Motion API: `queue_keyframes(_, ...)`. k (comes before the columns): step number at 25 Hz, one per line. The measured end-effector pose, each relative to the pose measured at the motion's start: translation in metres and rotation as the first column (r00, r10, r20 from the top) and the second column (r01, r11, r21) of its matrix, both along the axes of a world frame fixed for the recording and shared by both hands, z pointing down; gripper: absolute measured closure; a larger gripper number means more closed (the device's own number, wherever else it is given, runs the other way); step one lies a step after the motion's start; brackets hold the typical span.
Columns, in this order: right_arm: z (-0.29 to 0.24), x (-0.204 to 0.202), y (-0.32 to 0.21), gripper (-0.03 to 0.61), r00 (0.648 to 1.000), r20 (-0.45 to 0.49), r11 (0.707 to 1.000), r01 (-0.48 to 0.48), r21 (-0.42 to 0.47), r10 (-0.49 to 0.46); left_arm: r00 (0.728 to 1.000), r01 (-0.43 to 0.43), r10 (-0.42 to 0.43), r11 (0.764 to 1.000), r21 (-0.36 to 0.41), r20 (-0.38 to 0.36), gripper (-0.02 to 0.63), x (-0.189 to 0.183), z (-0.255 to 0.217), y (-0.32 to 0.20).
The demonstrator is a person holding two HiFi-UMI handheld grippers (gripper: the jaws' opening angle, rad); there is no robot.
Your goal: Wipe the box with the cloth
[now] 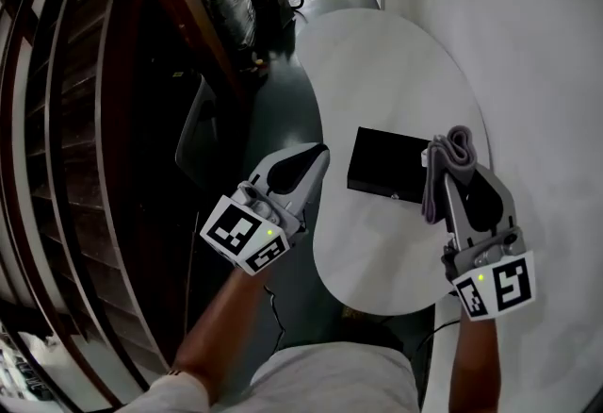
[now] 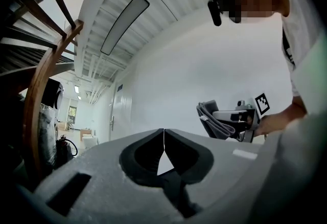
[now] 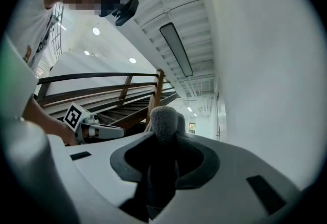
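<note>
Left gripper has its jaws pressed together on nothing, the tips meeting in a thin seam. It sits just left of the box, over the near-left rim of the white table. Its nose is aimed past the box's left end rather than at it.

The box, black and flat, lies on the table between the two grippers. Its long axis runs across the head view from left to right, dipping a little toward the right.

Right gripper is at the box's right end and pinches a folded grey cloth, which stands up out of the jaws. Seen from above, the cloth overlaps the box's right edge; whether it touches the lid cannot be told. This hand is plainly the nearer one for the wipe, and the stroke would likely run leftward along the box's long axis.

Both forearms reach forward from the body, with the grippers held about level and their noses tipped slightly up.
</note>
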State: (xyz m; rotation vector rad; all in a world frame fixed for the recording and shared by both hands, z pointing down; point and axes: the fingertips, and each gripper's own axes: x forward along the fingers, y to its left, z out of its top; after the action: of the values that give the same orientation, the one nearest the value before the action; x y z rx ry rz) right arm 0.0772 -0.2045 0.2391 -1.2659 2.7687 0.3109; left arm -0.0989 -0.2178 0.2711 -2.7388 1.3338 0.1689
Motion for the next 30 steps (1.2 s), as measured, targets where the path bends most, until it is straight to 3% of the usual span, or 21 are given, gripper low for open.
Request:
queue_keyframes(12, 0.025, -0.014, -0.079, 0.479, 0.999, -0.031, 0.996, 0.029, -0.082, -0.032, 0.996, 0.054, -0.04, 0.981, -0.189, 0.077, 0.597, 0.013, 0.066, -0.078)
queue_keyframes(21, 0.058, -0.04, -0.117, 0.479, 0.995, -0.1, 0.984, -0.029, -0.176, 0.011, 0.992, 0.043, -0.007, 0.957, -0.288, 0.124, 0.579, 0.006, 0.099, -0.115)
queue_keyframes(26, 0.082, -0.045, -0.137, 0.479, 0.987, -0.143, 0.966, -0.101, -0.239, 0.068, 0.99, 0.028, 0.025, 0.928, -0.372, 0.137, 0.501, 0.009, 0.125, -0.13)
queue_keyframes(30, 0.1, -0.052, -0.151, 0.479, 0.975, -0.207, 0.947, -0.137, -0.291, 0.077, 0.989, 0.025, 0.047, 0.886, -0.464, 0.143, 0.479, 0.011, 0.145, -0.139)
